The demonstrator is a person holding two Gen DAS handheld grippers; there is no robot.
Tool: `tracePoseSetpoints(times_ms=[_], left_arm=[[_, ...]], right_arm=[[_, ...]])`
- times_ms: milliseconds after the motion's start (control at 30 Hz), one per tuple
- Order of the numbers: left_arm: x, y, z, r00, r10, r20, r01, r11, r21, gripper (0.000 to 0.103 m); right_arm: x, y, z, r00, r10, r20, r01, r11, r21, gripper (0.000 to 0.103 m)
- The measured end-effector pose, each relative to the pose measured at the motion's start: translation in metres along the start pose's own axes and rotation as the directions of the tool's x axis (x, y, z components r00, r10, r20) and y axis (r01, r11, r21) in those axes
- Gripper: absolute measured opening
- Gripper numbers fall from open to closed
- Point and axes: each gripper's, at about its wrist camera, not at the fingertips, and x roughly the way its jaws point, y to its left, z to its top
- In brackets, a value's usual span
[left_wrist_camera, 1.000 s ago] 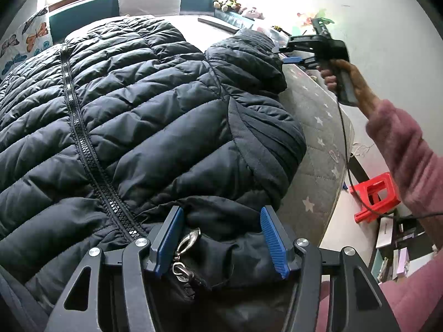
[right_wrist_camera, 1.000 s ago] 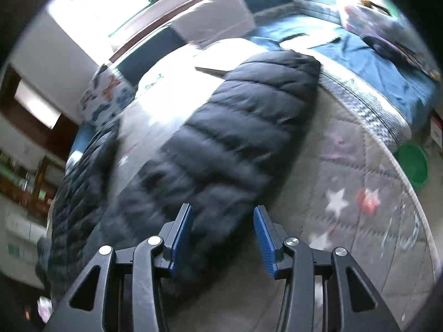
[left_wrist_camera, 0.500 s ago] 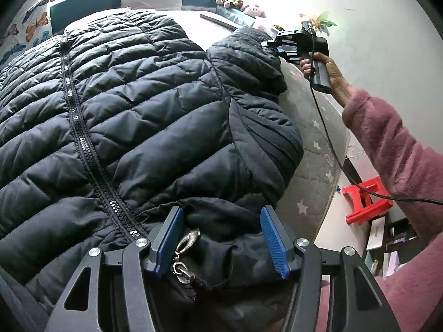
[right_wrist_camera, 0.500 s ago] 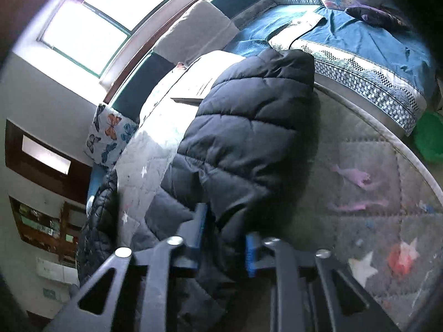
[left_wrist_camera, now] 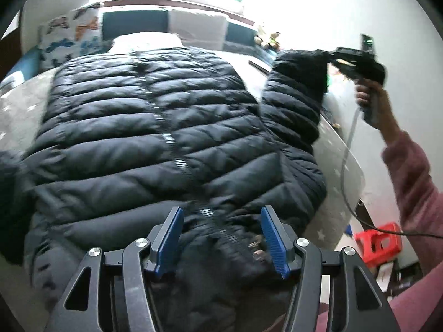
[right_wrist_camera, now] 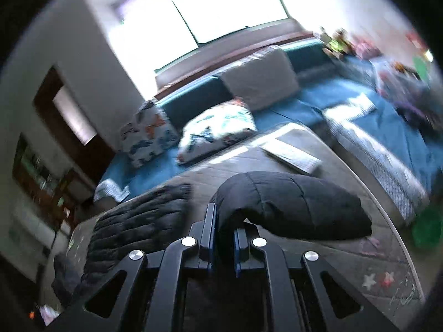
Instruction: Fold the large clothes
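Quilted black fabric fills the left wrist view: the puffer jacket (left_wrist_camera: 155, 144) is spread front-up across the grey star-patterned mattress (left_wrist_camera: 336, 149), its zip (left_wrist_camera: 169, 138) running down the middle. The left gripper (left_wrist_camera: 220, 235) is seen at the jacket's near end, just over the collar area, with its blue pads parted; cloth lies between them, but no pinch is shown, so it is judged released rather than holding. On the side of the jacket towards the white wall, the sleeve (left_wrist_camera: 297, 94) is raised clear of the mattress, its cuff end caught in the right gripper (left_wrist_camera: 336, 58), which is carried by a hand (left_wrist_camera: 372, 96) in a pink sleeve (left_wrist_camera: 415, 188). A red stool (left_wrist_camera: 378, 244) is seen on the floor beyond the jacket's wall side.

In the right wrist view the right gripper (right_wrist_camera: 224, 244) is shown clenched on the sleeve (right_wrist_camera: 290, 207), its jaws having just been closing, with the dark cloth squeezed between the pads and bulging out past them. The jacket's body (right_wrist_camera: 138, 221) lies beside it on the mattress (right_wrist_camera: 346, 251).

The sleeve fold is judged to be in hand. The next move is expected to call for the sleeve to be carried across onto the jacket's chest and laid flat before it is let go.
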Motion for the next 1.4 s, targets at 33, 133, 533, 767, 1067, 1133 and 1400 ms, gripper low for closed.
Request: tracePoseSetpoints(times_ms=[33,133,533,767,1067,1133,1400], left_arm=[[-0.005,0.005,-0.003,1.0,0.018,0.008,-0.018,1.0,-0.007,0.062],[-0.021,0.022,-0.015,0.999,0.041,0.03,-0.04,0.998,-0.038,0.062],[-0.058,0.072,-0.065,0.994,0.052,0.099,-0.037,0.988,-0.149,0.062],[-0.079,0.09,-0.087,0.99,0.019,0.142,0.009,0.98,-0.198,0.062],[-0.107,0.094,-0.086,0.977,0.041,0.208,0.004,0.978,-0.209,0.062],[-0.113,0.097,-0.086,0.975,0.05,0.215,-0.002,0.976,-0.219,0.062],[-0.126,0.091,-0.074,0.972,0.058,0.226,-0.011,0.979,-0.202,0.062]], right_arm=[[-0.004,0.016,-0.001,1.0,0.013,0.004,-0.013,0.999,-0.035,0.012],[-0.018,0.067,-0.009,0.998,0.058,0.009,-0.056,0.988,-0.147,0.012],[-0.012,0.248,-0.126,0.969,0.139,-0.203,-0.229,0.809,-0.541,0.012],[0.026,0.305,-0.249,0.942,-0.056,-0.332,-0.242,0.572,-0.784,0.012],[0.034,0.311,-0.367,0.968,-0.25,0.009,-0.013,-0.089,-0.996,0.016],[0.034,0.309,-0.365,0.967,-0.255,0.001,-0.024,-0.092,-0.995,0.018],[0.005,0.297,-0.28,0.95,-0.137,-0.28,-0.23,0.298,-0.926,0.044]])
